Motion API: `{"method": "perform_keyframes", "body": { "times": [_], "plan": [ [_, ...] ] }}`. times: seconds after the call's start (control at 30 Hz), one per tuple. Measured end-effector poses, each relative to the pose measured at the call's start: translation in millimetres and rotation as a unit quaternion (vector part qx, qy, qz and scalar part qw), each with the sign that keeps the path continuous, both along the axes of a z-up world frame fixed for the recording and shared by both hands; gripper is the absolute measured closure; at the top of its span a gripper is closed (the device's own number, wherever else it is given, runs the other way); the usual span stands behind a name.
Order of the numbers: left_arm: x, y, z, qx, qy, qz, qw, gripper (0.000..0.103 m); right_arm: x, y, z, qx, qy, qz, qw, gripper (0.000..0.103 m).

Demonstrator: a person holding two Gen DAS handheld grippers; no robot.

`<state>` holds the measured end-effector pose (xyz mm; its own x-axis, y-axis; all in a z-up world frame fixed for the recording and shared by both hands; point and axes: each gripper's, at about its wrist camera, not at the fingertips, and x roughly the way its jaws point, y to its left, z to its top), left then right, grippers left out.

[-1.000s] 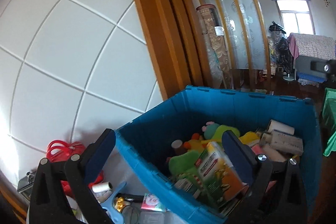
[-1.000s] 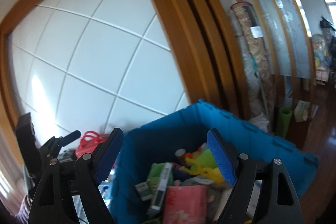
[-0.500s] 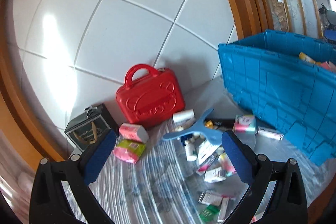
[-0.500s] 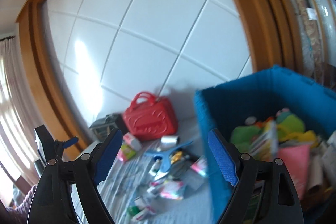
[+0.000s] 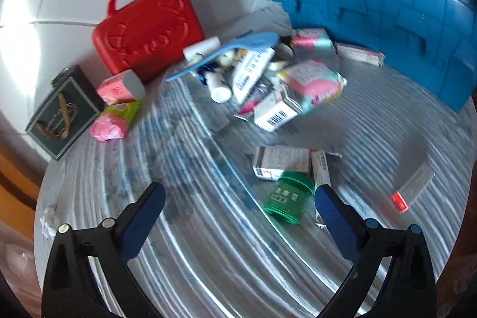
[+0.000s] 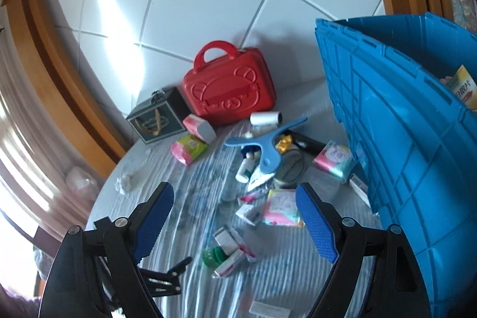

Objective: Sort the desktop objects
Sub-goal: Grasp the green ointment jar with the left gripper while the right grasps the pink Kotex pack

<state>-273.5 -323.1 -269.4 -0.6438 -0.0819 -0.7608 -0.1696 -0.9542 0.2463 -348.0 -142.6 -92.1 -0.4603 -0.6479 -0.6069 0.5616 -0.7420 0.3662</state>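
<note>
Left tool point(image 5: 240, 216): released, nothing between its blue pads, hanging over the near part of the surface point(image 5: 208, 258).
Right tool point(image 6: 234, 216): released too, jaws wide apart and empty, above the loose clutter in the middle of the surface.
Green jar point(image 5: 287, 198): on its side near the front edge, just inside the left tool's right pad; in the right wrist view it lies low between the two pads point(image 6: 213, 255).
White cartons point(image 5: 281, 161): flat, touching the green jar on its far side.
Red case point(image 5: 149, 29): standing upright at the back edge against the tiled wall point(image 6: 208, 5).
Dark box point(image 5: 64, 112): at the back left corner, beside the red case.
Pink packs point(image 5: 117, 106): two, one on the other, in front of the dark box and the red case.
Blue hanger point(image 6: 265, 142): lying over a heap of small bottles and boxes in the middle of the surface.
Floral pack point(image 5: 313, 84): on the right of that heap, resting partly on a barcode carton point(image 5: 275, 111).
Blue crate point(image 6: 411, 139): along the right edge, a yellow-green box showing inside it.
Red-tipped strip point(image 5: 413, 188): alone near the front right edge, well apart from the heap.
</note>
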Motion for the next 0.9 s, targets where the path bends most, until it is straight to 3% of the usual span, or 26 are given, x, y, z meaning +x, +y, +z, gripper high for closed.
{"method": "perform_keyframes", "body": {
  "times": [0.1, 0.23, 0.43, 0.53, 0.83, 0.9],
  "plan": [
    [-8.0, 5.4, -19.2, -0.011, -0.027, -0.039, 0.9988, 0.001, -11.9, -4.5, -23.1, 0.014, -0.028, 0.004, 1.000, 0.018],
    [-21.5, -0.1, -35.5, 0.009, -0.053, -0.064, 0.9965, 0.003, -26.7, -8.2, -54.2, 0.035, -0.059, 0.004, 0.998, 0.018],
    [-41.9, 0.9, -59.5, 0.026, -0.100, -0.108, 0.9887, 0.030, -45.0, -11.4, -99.1, 0.052, -0.118, 0.005, 0.992, 0.018],
    [-45.4, 6.5, -68.3, 0.034, -0.122, -0.127, 0.9838, 0.043, -55.1, -17.2, -115.7, 0.068, -0.122, 0.000, 0.990, 0.018],
    [-42.6, 11.7, -68.9, 0.043, -0.124, -0.106, 0.9857, 0.043, -113.2, -74.7, -185.3, 0.143, -0.138, -0.026, 0.980, 0.019],
    [-42.4, 8.8, -69.4, 0.053, -0.126, -0.090, 0.9865, 0.043, -125.2, -88.7, -202.9, 0.159, -0.164, -0.035, 0.973, 0.020]
  ]
}}
